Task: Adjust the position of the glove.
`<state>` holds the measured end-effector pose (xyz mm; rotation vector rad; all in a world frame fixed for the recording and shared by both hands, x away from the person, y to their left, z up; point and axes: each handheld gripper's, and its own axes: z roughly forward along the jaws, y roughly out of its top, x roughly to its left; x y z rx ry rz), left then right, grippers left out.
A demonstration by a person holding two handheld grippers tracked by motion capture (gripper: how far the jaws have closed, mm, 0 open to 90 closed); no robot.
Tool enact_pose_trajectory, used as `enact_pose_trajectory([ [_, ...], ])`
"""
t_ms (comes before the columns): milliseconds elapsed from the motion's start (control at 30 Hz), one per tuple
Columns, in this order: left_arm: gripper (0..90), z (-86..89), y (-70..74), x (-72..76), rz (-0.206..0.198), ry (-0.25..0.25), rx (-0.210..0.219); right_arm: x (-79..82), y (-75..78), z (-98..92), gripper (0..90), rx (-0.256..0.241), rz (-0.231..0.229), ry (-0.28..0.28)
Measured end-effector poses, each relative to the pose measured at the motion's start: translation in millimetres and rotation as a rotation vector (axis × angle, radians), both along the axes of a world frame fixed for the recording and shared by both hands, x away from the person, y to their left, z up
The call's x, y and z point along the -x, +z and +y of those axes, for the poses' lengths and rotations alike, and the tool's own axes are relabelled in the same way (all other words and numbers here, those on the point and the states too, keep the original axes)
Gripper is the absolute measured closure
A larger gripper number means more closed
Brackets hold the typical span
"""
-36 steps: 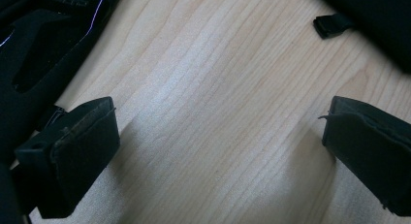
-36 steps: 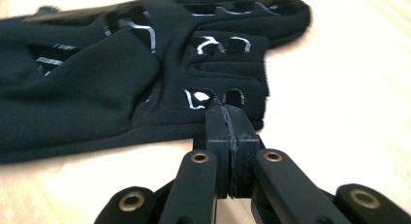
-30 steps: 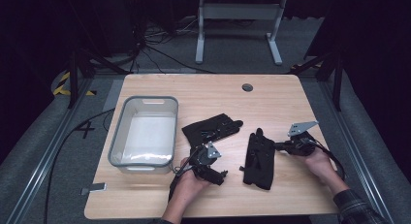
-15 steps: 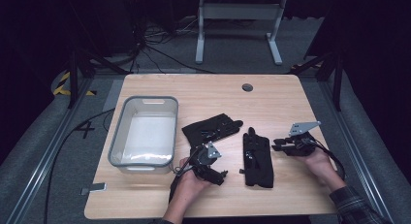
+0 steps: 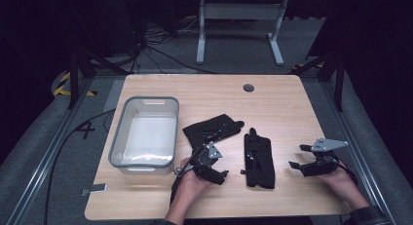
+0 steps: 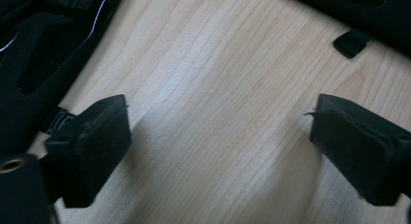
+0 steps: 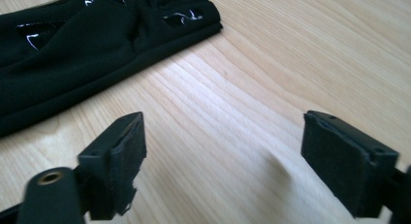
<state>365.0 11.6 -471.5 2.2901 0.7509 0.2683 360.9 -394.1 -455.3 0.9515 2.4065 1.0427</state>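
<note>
Sitting farthest to the left of both tools, a clear rectangular plastic bin rests on the pale wooden desk, just beside the left tool on its outer side. That left tool lies low over the desk in the person's left hand, its jaws spread wide with only bare wood between them in the left gripper view. Just ahead of it lies a flat black fabric glove with fingers pointing away to the right, whose dark edge shows at the left of the left gripper view. Between the two tools a second black fabric glove lies lengthwise, its small strap tab near the left tool. Well to the right of that glove, the right tool is held in the right hand, its jaws also spread apart and gripping nothing. In the right gripper view the second glove lies ahead and to the left of the jaws, apart from them.
</note>
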Motion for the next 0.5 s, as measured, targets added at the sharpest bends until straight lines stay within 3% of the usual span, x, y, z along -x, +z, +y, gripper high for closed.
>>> enact_pose_trajectory([
  [200, 20.5, 1.1, 6.1, -3.1, 0.021, 0.011, -0.011, 8.0, -4.1, -12.3, 14.5, 0.007, -0.027, -0.060],
  [300, 35.8, 0.4, 12.4, -4.5, 0.038, 0.013, 0.012, 8.5, -7.2, -18.0, 11.6, -0.010, -0.017, -0.085],
  [333, 35.8, -0.3, 15.2, -5.2, 0.041, 0.011, 0.014, 8.5, -7.2, -18.0, 11.6, -0.010, -0.017, -0.085],
  [500, 65.0, -3.7, 28.7, -15.0, 0.040, 0.026, 0.025, 5.9, -11.1, -16.1, 9.6, 0.012, 0.009, -0.085],
])
